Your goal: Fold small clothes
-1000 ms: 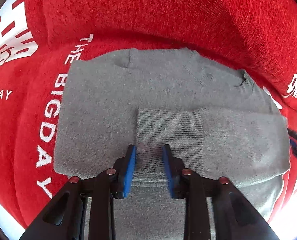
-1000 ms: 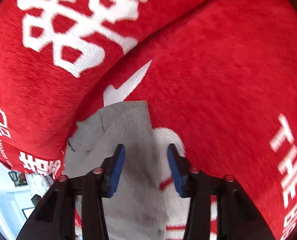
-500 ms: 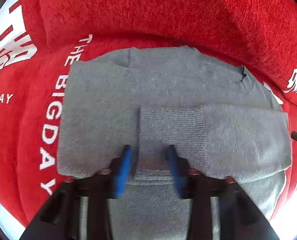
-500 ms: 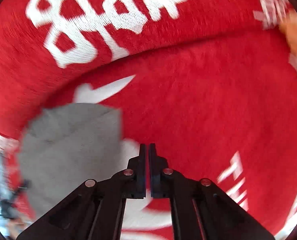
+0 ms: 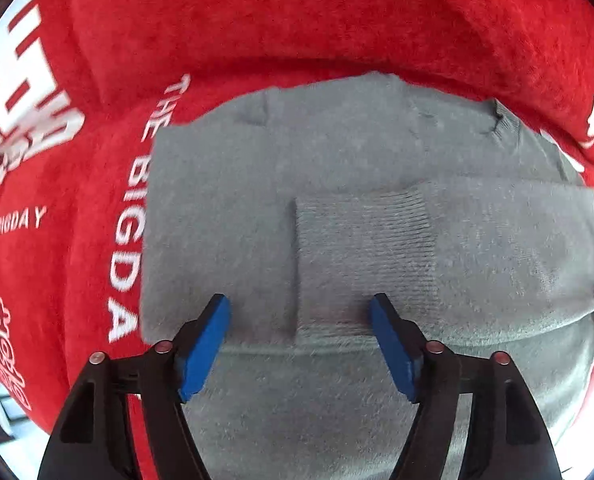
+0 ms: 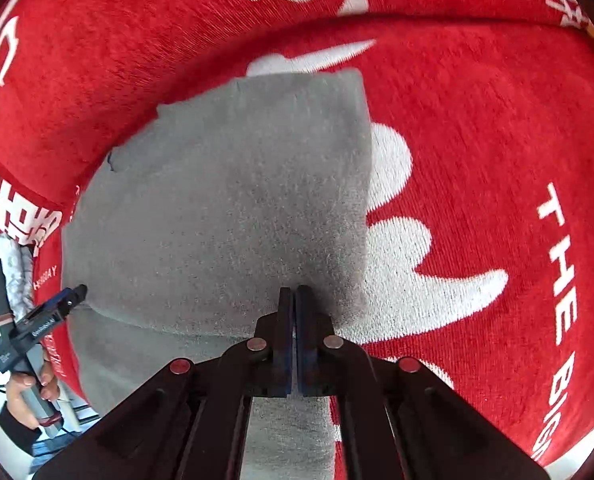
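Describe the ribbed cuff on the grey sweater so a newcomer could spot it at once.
Start at the red blanket with white lettering; on it lies a grey sweater. One sleeve is folded across its body, and the ribbed cuff is that sleeve's end, between the opening jaws of the left gripper. Fine knitted ridges set it apart from the smooth knit around it.

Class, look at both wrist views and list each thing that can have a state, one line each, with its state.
grey sweater: lying flat on the red blanket, partly folded.
sleeve: folded across the body, ribbed cuff on top.
left gripper: jaws opening, nothing pinched.
right gripper: shut, empty, over the sweater.
red blanket: spread out under the sweater.
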The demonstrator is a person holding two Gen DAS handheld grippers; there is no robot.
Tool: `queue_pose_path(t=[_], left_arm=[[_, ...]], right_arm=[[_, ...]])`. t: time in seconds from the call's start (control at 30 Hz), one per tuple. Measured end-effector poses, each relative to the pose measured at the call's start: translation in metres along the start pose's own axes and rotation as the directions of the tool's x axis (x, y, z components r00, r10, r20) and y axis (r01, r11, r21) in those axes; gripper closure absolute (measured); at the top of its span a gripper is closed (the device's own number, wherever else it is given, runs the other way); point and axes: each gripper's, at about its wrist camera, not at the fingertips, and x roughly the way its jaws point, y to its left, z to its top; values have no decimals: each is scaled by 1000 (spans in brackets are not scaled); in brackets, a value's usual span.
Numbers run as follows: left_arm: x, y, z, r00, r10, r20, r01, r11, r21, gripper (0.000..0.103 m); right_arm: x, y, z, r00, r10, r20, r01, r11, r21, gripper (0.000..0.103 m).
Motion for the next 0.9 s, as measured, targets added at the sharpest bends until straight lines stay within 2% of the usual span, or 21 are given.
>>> queue_pose_path(t=[0.1,0.27,0.4,0.47,0.5,0.53,0.6,0.7,0.77,0.8,0.83,0.87,0.9], left_arm=[[-4,10,-5,1000,1,-20,-1,1000,-23,29],[-14,8,-17,997,56,-50,-55,998,18,29],[-25,1,-28,996,42,-76,-42,999,-2,29],[-30,-5,-33,996,34,-82,-34,999,-4,29],[-32,-8,-34,996,31,-84,-31,1000,-2,29],[-35,-12,-36,996,30,-87,-30,1000,4,29],[-37,-20,-38,995,29,-94,-28,1000,13,29],[-41,-27,-42,994,25,-102,-25,1000,9,29],[-43,-30,-44,993,25,-111,-25,1000,1,29],[-43,-31,-44,993,28,-116,-28,1000,-1,27],[-44,-32,-45,993,31,-118,-32,999,-7,12],[-47,-33,-47,993,31,-115,-33,999,-14,4],[-50,-34,-49,994,31,-104,-33,999,-24,0]], right_arm=[[-7,0,-3,1000,-23,-17,23,1000,-6,102],[-24,3,-15,998,-36,-47,36,999,4,101],[-26,16,-26,997,-18,-76,18,1000,7,96],[-29,20,-31,996,-8,-90,9,1000,8,89],[-30,23,-34,995,-1,-98,2,1000,10,81],[-31,24,-35,995,3,-102,-2,1000,11,67],[-34,29,-38,995,7,-104,-6,1000,9,55],[-34,34,-40,993,16,-113,-16,1000,2,54],[-32,36,-41,992,26,-124,-25,1000,7,49],[-32,36,-42,991,29,-132,-28,1000,8,45],[-33,37,-43,990,31,-137,-30,1000,5,45],[-33,37,-44,990,33,-141,-33,999,1,45],[-33,38,-45,989,34,-146,-35,999,-4,43]])
